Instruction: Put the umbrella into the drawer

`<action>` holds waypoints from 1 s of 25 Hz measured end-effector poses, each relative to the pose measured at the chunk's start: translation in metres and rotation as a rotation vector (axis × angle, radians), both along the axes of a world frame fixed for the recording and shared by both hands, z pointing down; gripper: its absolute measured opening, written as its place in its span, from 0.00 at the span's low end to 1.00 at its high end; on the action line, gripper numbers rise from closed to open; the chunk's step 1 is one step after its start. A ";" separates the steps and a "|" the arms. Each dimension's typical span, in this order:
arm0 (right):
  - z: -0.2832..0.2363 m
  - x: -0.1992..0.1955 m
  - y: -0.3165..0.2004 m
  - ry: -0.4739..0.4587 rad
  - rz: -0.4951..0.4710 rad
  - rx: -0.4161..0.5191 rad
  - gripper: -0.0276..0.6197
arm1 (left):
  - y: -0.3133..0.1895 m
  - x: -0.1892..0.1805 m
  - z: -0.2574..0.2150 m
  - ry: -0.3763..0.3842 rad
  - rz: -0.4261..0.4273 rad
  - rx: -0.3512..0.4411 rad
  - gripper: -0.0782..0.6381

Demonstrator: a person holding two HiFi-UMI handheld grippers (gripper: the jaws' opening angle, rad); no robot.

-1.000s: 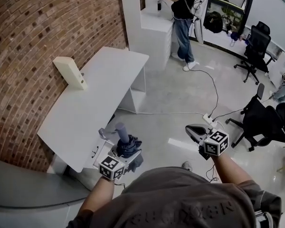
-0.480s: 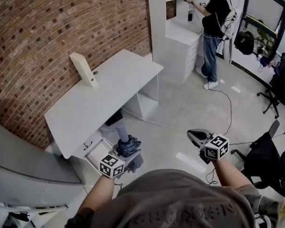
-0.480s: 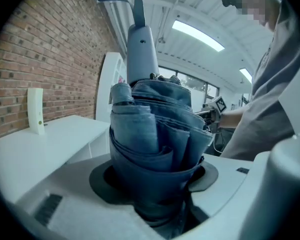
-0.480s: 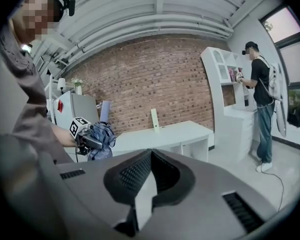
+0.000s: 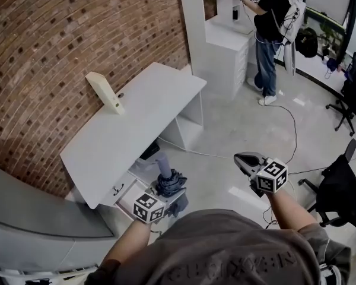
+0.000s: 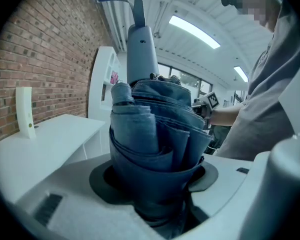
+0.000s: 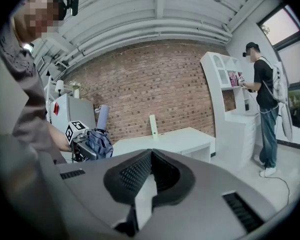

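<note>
A folded blue umbrella stands upright in my left gripper, its grey handle on top. In the left gripper view the jaws are shut on the lower end of the rolled umbrella, and the gripper is mostly hidden by cloth. The open drawer juts out under the white desk, just left of the umbrella. My right gripper hovers over the floor to the right, shut and empty. From it I see the umbrella at the left.
A cream box stands on the desk by the brick wall. A tall white shelf unit stands behind, with a person at it. A cable crosses the floor and an office chair is at the right.
The view has swung and both grippers have shifted sideways. The left one, with the umbrella still in it, now sits a little lower and further right, beside the open drawer.
</note>
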State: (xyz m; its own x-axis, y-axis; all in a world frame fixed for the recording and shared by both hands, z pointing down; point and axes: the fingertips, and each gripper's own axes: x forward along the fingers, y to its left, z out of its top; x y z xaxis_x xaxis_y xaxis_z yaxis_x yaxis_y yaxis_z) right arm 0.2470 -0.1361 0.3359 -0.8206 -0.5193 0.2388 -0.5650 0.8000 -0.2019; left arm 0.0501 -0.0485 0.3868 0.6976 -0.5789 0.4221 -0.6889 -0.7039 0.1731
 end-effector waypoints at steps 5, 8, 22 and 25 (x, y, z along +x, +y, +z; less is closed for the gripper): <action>0.001 -0.047 -0.002 -0.005 -0.001 -0.019 0.03 | -0.012 -0.032 0.002 -0.034 0.058 0.002 0.46; 0.002 -0.065 -0.003 0.024 -0.029 -0.026 0.03 | -0.012 -0.048 0.008 -0.033 0.041 -0.007 0.46; 0.054 -0.123 -0.017 0.123 -0.189 -0.114 0.03 | 0.007 -0.112 0.096 -0.046 -0.147 -0.183 0.46; 0.070 -0.144 -0.030 0.133 -0.198 -0.116 0.03 | 0.002 -0.139 0.125 -0.062 -0.173 -0.219 0.46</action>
State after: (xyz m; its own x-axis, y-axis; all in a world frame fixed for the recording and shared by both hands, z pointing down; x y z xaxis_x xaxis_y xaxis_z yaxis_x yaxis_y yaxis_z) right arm 0.1028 -0.1659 0.4061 -0.8610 -0.3145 0.3997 -0.4272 0.8737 -0.2329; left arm -0.0885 -0.0468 0.5114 0.5652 -0.5774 0.5892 -0.8097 -0.5251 0.2622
